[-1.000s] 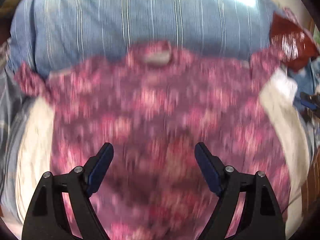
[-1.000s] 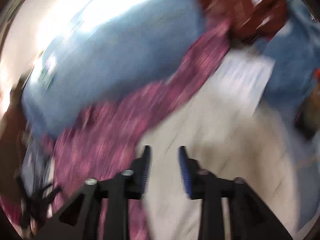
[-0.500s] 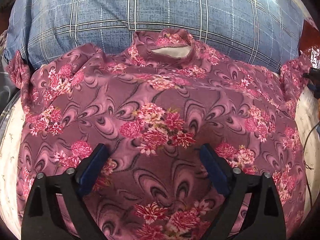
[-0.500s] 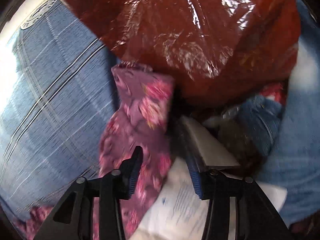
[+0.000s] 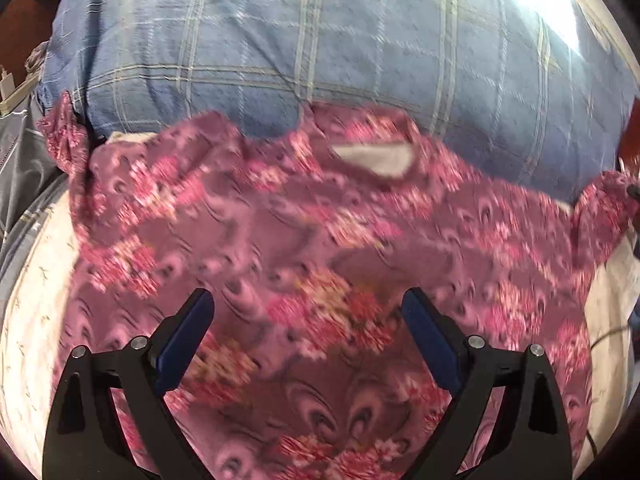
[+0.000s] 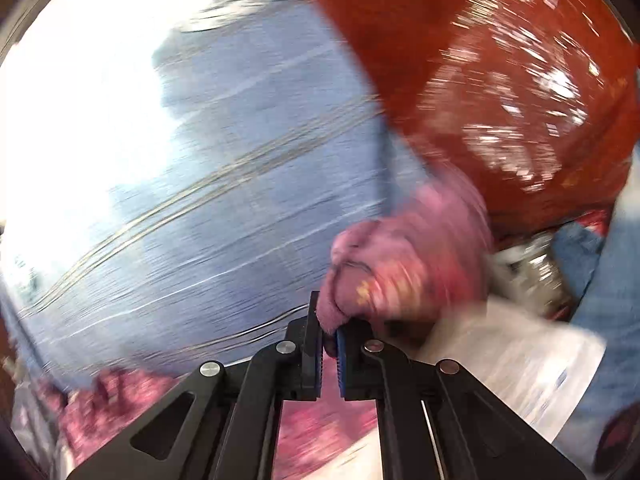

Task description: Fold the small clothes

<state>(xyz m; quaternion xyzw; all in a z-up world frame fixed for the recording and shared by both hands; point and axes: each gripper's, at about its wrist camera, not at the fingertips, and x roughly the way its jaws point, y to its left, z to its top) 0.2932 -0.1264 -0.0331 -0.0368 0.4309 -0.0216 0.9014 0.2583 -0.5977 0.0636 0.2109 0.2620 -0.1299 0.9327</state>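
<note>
Presently, findings as observed, both views partly blurred:

Garment: a small purple floral top (image 5: 320, 240) lay spread front-up on a cream bed sheet (image 5: 36, 312), its neckline (image 5: 376, 156) toward a blue plaid pillow (image 5: 304, 40) and overlapping that pillow's lower edge.

Sleeves: one sleeve (image 5: 66, 140) was bunched at the left of the left wrist view, against the pillow's corner; the other sleeve (image 6: 404, 264) was drawn out to the right.

Left gripper (image 5: 306, 328): jaws stood wide apart over the lower chest of the top, nothing between the blue pads (image 5: 184, 344). Whether the pads touched the cloth could not be told.

Right gripper (image 6: 329, 344): jaws were clamped narrow on the end of the right sleeve, with a fold of pink fabric pinched between the pads and bulging above them.

Surroundings, right wrist view: a shiny red plastic bag (image 6: 500, 80) sat above and to the right of the held sleeve; a white printed paper (image 6: 520, 368) lay lower right; blue denim cloth (image 6: 608, 280) was at the far right edge, apparently a garment, though blur prevented certainty.

Pillow, right view: it filled the left half, sunlit at its upper left.
</note>
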